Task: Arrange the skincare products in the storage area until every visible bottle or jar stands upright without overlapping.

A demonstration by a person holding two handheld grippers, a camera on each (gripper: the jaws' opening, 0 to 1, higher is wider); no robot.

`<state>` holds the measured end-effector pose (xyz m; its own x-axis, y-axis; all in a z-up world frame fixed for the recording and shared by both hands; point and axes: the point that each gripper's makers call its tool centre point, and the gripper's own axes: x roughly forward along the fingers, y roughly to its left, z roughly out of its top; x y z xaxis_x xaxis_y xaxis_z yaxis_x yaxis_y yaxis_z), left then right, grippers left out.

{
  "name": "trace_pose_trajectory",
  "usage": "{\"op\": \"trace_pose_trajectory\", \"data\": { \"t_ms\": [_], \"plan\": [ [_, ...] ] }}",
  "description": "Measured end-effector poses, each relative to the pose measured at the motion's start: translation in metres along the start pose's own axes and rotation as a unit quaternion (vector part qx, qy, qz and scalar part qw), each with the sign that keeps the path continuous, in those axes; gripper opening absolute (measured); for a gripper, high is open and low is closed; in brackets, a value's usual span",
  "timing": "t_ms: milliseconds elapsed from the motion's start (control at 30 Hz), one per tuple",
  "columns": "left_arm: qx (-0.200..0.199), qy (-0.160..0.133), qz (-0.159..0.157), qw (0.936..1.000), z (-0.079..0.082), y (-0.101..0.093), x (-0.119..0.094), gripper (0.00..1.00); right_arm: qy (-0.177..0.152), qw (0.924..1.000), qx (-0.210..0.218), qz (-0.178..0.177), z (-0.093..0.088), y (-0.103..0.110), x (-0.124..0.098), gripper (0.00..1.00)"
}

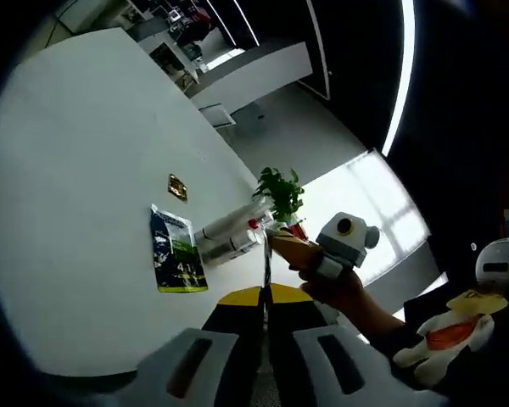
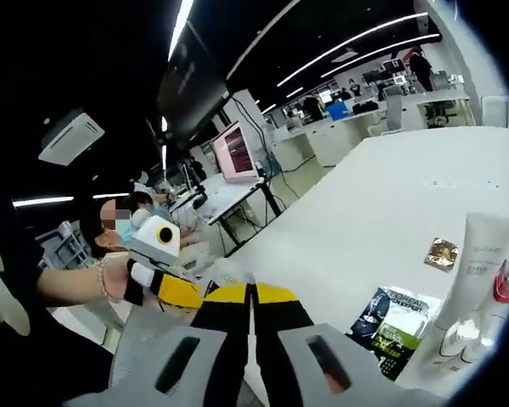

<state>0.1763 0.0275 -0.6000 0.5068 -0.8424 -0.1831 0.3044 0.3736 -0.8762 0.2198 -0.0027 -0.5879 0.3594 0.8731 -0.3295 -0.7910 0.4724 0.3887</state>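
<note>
The white table (image 1: 76, 170) is filling the left and centre of the left gripper view and is stretching across the right half of the right gripper view. In the upper part of the right gripper view, rows of desks (image 2: 339, 127) with monitors are running back under ceiling light strips.

At the frame's centre in the left gripper view, two white tubes (image 1: 229, 233) are lying on their sides on the table, side by side, just right of a flat green and white sachet (image 1: 176, 254). A small gold packet (image 1: 177, 186) is lying apart, above the sachet. A green plant (image 1: 280, 191) is standing just beyond the tubes. At lower right, a plush toy (image 1: 445, 331) is sitting.

In the right gripper view, a white tube (image 2: 475, 263) is at the right edge, the sachet (image 2: 399, 318) is lying just left of it at lower right, and the gold packet (image 2: 442, 253) is lying above the sachet. What the tubes are holding cannot be told.

The left gripper (image 1: 265, 297) is rising from the bottom centre of its view, jaws pressed together, holding nothing. The right gripper (image 2: 250, 297) is likewise at the bottom centre of its view, jaws closed against each other and empty. In the left gripper view, the right gripper is also showing right of centre, in a hand (image 1: 339, 288).
</note>
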Motion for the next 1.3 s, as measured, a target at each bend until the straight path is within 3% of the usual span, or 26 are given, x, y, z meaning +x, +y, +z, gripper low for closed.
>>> {"op": "trace_pose_trajectory", "data": {
  "t_ms": [333, 567, 1300],
  "plan": [
    [-0.037, -0.010, 0.057, 0.9976, -0.002, 0.041, 0.010, 0.00, 0.041, 0.9917, -0.077, -0.095, -0.023, -0.027, 0.018, 0.01],
    [-0.043, -0.007, 0.093, 0.9947, -0.006, 0.065, 0.013, 0.00, 0.060, 0.9857, -0.101, -0.121, -0.040, -0.039, 0.031, 0.01],
    [-0.053, 0.010, 0.172, 0.9837, -0.012, 0.125, 0.034, 0.00, 0.118, 0.9755, -0.076, -0.169, -0.083, -0.087, 0.066, 0.01]
  ]
}}
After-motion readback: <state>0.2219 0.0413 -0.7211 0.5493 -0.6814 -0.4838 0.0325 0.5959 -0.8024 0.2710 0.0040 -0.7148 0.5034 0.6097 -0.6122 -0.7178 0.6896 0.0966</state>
